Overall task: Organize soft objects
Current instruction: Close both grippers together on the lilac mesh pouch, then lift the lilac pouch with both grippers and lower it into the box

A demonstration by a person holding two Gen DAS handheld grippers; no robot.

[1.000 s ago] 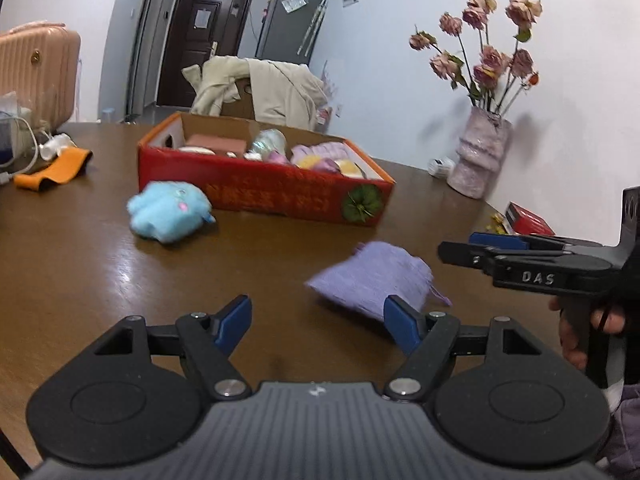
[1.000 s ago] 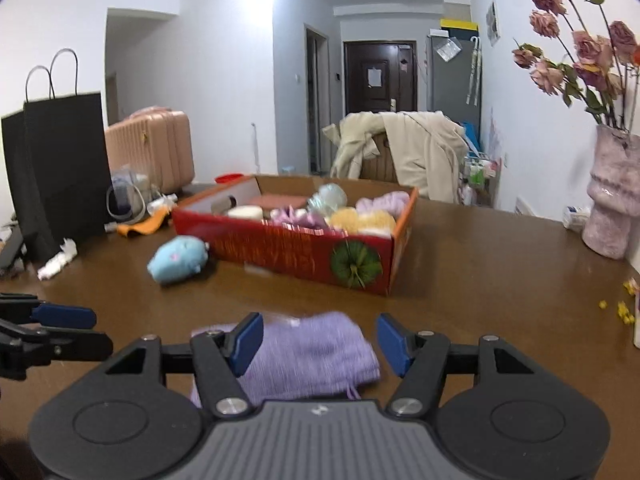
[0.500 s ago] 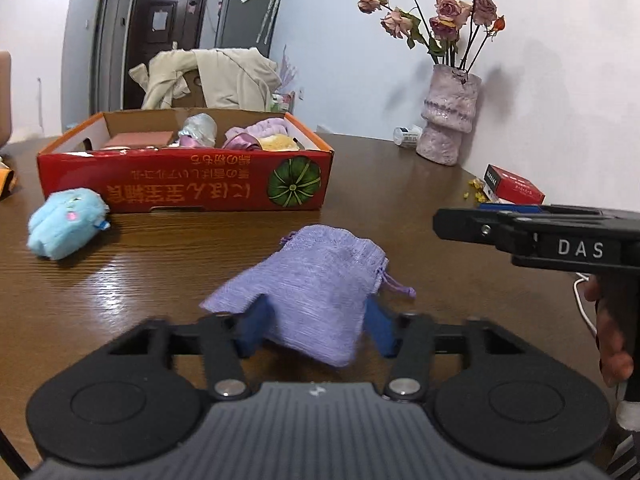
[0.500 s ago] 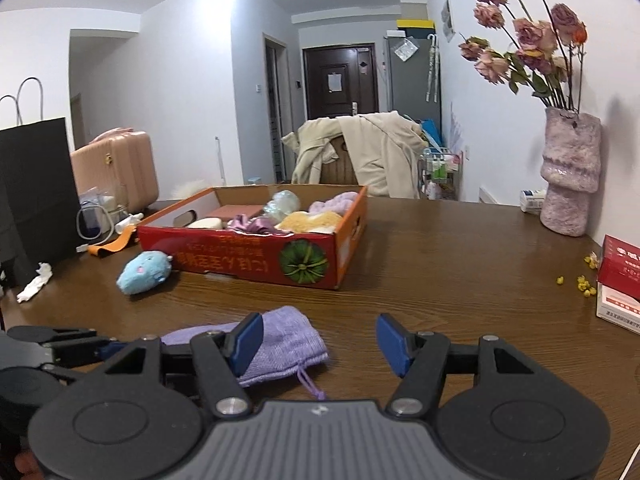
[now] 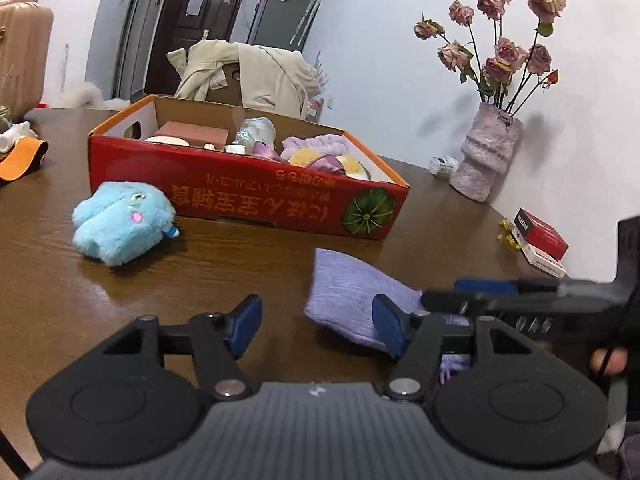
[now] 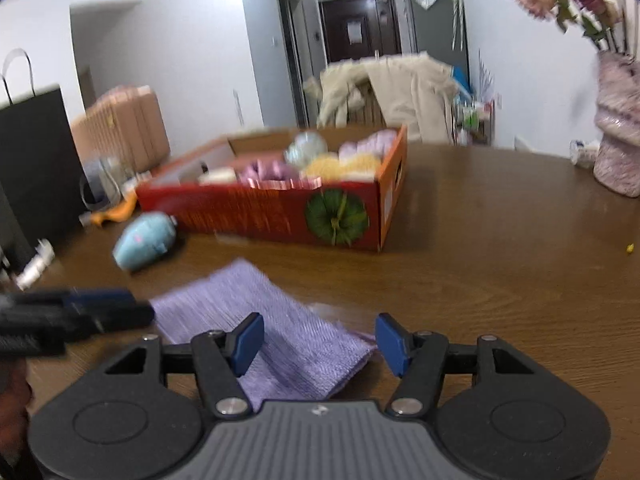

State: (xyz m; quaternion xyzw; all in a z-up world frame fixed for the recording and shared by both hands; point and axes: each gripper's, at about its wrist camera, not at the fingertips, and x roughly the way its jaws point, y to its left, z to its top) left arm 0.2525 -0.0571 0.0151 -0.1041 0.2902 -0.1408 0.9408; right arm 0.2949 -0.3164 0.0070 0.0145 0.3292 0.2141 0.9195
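Observation:
A purple cloth pouch lies on the brown table; it also shows in the right wrist view. My left gripper is open and empty, with the pouch by its right finger. My right gripper is open, with the pouch under and between its fingers. A light blue plush toy lies in front of a red cardboard box that holds several soft things. The plush and the box also show, blurred, in the right wrist view.
A pink vase of dried roses stands at the right by the wall, with a red packet near it. An orange strap lies at the far left. A black paper bag stands at the table's left.
The left gripper had closed around the pouch half a second ago; now it is open and shifted left, off the pouch. The right gripper has moved in over the pouch, its view blurred.

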